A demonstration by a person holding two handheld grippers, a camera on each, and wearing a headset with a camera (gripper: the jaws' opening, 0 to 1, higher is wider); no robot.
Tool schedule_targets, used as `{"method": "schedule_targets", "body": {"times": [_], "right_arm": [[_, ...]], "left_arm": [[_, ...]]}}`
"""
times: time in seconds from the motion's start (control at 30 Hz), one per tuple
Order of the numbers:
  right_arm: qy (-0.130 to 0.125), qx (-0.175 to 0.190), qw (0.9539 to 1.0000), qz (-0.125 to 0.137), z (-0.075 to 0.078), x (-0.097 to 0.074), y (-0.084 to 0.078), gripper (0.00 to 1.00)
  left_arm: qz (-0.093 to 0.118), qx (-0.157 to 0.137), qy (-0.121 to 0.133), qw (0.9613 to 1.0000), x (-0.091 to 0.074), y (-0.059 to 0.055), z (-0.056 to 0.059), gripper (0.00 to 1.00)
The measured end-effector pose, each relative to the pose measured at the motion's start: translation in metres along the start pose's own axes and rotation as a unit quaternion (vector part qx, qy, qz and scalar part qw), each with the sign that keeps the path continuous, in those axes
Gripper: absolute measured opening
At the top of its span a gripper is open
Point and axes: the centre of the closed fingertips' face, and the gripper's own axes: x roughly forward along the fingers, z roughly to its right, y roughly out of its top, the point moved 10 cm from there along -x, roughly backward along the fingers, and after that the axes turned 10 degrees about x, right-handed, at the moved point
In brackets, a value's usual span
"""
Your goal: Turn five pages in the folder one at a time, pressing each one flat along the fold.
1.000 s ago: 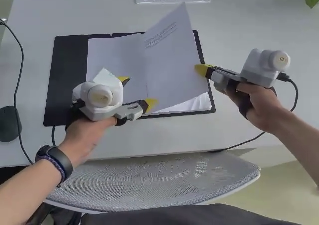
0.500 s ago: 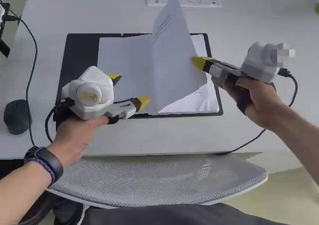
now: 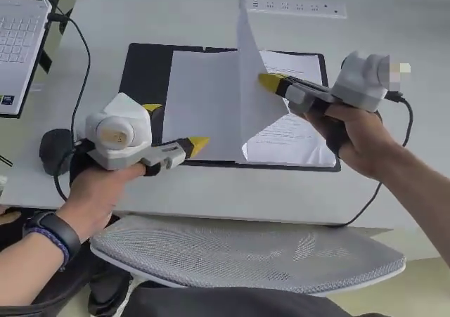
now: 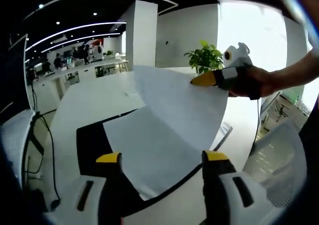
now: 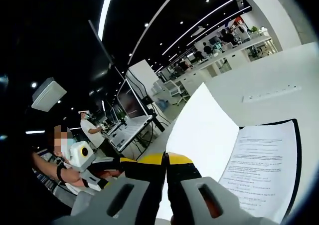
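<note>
Right gripper [image 3: 266, 83] clamps one page [image 3: 249, 57] upright over the open folder [image 3: 144, 71] of sheets [image 3: 295, 131]; left gripper [image 3: 176, 126] hovers, jaws apart.

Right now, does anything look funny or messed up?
One page stands upright above the open folder, pinched at its edge by the right gripper. It looks mid-turn, not torn. Nothing else stands out.

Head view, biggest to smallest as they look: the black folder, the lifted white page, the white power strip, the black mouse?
1. The black folder, largest.
2. The lifted white page, seen nearly edge-on, so it looks narrow.
3. The white power strip and the black computer mouse look alike; the strip lies farther off, so unranked.
</note>
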Motion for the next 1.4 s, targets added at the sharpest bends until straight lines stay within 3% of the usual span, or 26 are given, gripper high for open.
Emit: {"method": "schedule_targets", "body": {"times": [0.3,0.7,1.13,1.4], "right_arm": [[0.018,0.001,0.9993,-0.031,-0.011,0.037,-0.015,0.0],[0.02,0.011,0.9967,-0.078,-0.009,0.081,-0.041,0.0],[0.009,0.025,0.9933,-0.112,0.0,0.112,-0.062,0.0],[0.0,0.036,0.9909,-0.13,0.007,0.126,-0.075,0.0]], "left_arm": [[0.001,-0.014,0.019,0.9997,-0.018,-0.008,-0.013,0.65],[-0.003,-0.028,0.035,0.999,-0.039,-0.018,-0.023,0.67],[0.002,-0.039,0.054,0.9977,-0.051,-0.02,-0.035,0.66],[0.009,-0.042,0.061,0.9972,-0.055,-0.016,-0.039,0.66]]}}
